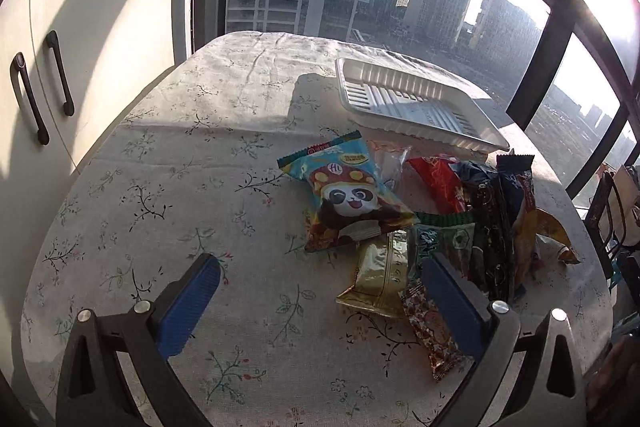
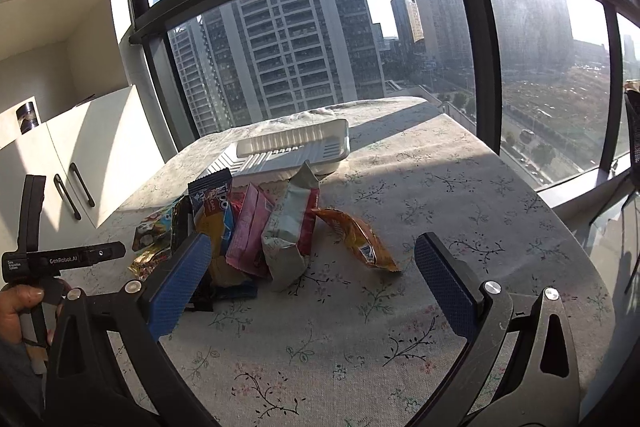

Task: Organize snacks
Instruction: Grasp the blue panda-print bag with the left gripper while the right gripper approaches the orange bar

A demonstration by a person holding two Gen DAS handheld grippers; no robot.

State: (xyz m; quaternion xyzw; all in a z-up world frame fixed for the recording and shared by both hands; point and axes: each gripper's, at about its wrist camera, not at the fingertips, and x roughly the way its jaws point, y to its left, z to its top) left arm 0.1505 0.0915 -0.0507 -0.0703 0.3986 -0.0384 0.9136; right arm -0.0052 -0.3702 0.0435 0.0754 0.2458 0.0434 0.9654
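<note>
A pile of snack packets lies on the flowered tablecloth [image 1: 160, 187]. On top is a panda packet [image 1: 347, 195], with a gold packet [image 1: 378, 275] and a red patterned bar [image 1: 430, 331] nearer me. A white ribbed tray [image 1: 408, 103] sits behind the pile. My left gripper [image 1: 322, 283] hovers open just before the pile, holding nothing. In the right wrist view the pile shows a pink packet [image 2: 250, 227], a pale green packet [image 2: 286, 227] and an orange packet [image 2: 358, 241]; the tray [image 2: 296, 147] lies beyond. My right gripper [image 2: 312, 259] is open and empty.
White cupboard doors with dark handles [image 1: 40, 95] stand left of the table. Large windows [image 2: 360, 47] rise right behind the table's far edge. A hand [image 2: 16, 307] holds the other gripper's handle at the left. Dark chair frames [image 1: 612, 211] stand at the right.
</note>
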